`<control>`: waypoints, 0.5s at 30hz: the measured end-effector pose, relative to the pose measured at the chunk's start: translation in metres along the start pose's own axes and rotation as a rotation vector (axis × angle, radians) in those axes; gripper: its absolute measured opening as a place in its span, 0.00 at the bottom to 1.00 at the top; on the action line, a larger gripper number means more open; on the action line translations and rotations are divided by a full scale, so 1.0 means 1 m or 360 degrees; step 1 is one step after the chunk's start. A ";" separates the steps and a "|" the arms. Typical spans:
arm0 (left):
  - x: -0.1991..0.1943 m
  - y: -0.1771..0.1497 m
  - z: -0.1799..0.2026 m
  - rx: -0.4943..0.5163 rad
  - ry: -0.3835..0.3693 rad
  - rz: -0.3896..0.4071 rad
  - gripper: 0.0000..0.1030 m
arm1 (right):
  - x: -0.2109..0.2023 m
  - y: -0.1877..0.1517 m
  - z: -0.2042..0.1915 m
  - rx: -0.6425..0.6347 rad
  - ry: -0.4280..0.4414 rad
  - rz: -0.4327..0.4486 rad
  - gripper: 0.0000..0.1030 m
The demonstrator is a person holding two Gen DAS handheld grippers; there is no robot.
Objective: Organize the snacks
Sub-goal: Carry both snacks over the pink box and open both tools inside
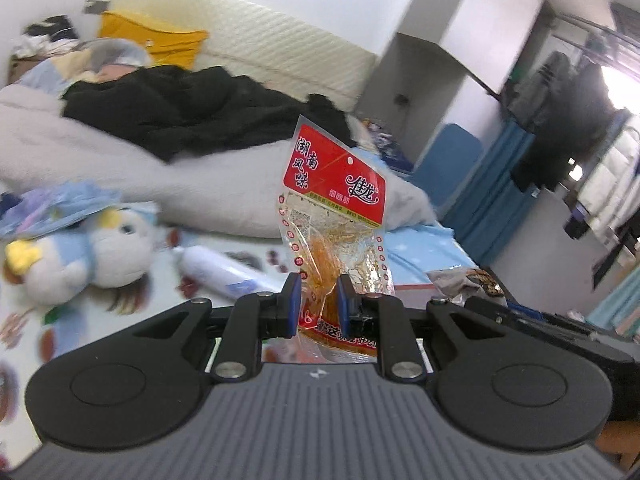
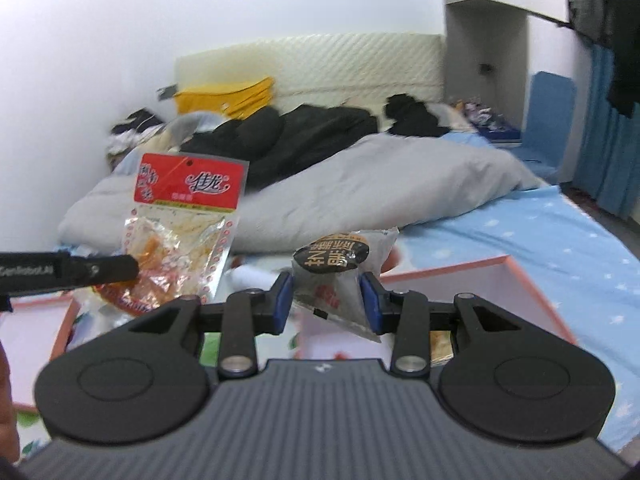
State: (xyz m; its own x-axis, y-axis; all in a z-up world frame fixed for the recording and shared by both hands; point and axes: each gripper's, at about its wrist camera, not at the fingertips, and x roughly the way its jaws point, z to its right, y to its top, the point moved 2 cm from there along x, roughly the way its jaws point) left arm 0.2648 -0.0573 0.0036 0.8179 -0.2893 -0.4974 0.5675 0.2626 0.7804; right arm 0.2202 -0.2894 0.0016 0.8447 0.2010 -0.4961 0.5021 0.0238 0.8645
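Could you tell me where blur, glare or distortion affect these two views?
Left wrist: plush toy and bedding smeared, window glare upper right, red snack packet sharp. Right wrist: softer throughout, grey snack packet label legible, fisheye bends the pink box.

A clear snack packet with a red header card and orange strips inside is held upright, pinched at its lower half, well above the bed. A grey, wedge-shaped snack packet bearing a black oval label is held tilted, label uppermost, its lower corner pointing down over an open pink-rimmed box. The two packets are seen apart, side by side.
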 end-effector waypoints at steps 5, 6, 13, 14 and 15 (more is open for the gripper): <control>0.039 -0.001 0.041 0.0060 -0.0102 -0.0073 0.21 | 0.008 0.003 0.043 0.0064 -0.0110 -0.0004 0.39; 0.048 -0.002 0.048 0.0076 -0.0116 -0.0094 0.21 | 0.013 0.001 0.051 0.0078 -0.0130 -0.0022 0.39; 0.123 -0.032 0.080 0.0176 -0.0160 -0.0304 0.21 | 0.054 -0.043 0.097 0.0198 -0.0223 -0.0209 0.39; 0.130 -0.038 0.083 0.0193 -0.0154 -0.0334 0.21 | 0.059 -0.050 0.102 0.0217 -0.0224 -0.0234 0.39; 0.136 -0.044 0.081 0.0202 -0.0148 -0.0359 0.21 | 0.066 -0.060 0.106 0.0241 -0.0229 -0.0268 0.39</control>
State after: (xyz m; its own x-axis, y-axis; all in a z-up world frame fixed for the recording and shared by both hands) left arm 0.3435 -0.1832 -0.0678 0.6564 -0.4123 -0.6318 0.7132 0.0659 0.6979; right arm 0.2653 -0.3814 -0.0914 0.7591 0.0650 -0.6477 0.6507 -0.1041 0.7521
